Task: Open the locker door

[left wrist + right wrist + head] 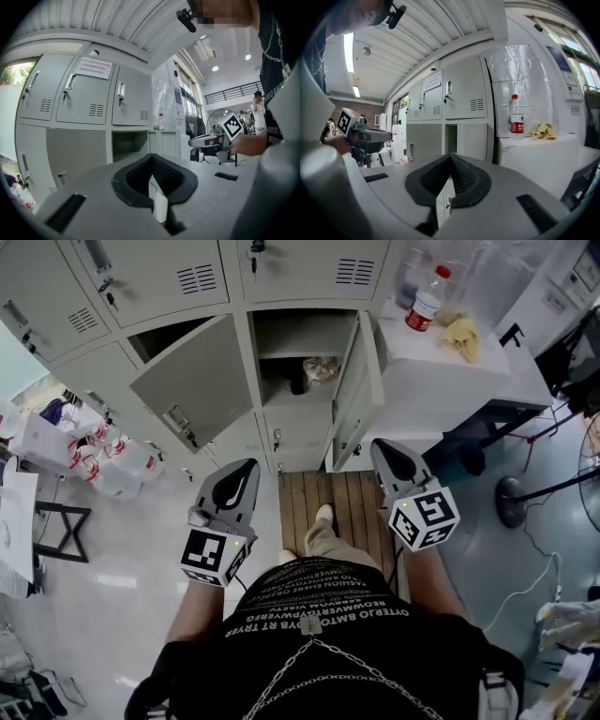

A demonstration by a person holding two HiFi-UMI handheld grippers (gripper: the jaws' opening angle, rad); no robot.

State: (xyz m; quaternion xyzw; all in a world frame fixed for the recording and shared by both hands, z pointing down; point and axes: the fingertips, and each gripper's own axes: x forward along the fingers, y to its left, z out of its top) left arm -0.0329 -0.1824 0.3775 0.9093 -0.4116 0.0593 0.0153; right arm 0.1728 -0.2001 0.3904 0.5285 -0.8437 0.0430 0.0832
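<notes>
Two tools, the left gripper (pixel 242 472) and right gripper (pixel 386 452), hang clenched and empty near the person (pixel 323 634), well apart from the centre locker door (pixel 360 381), which stands swung open; apparently no pull remains.

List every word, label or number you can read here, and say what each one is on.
"FASHION": white print on the black shirt, upside down in the head view; its other rows are too garbled to read.
Paper notice on the upper lockers: red print, too small to read.
Bottle label: red with white print, too blurred to read.
</notes>
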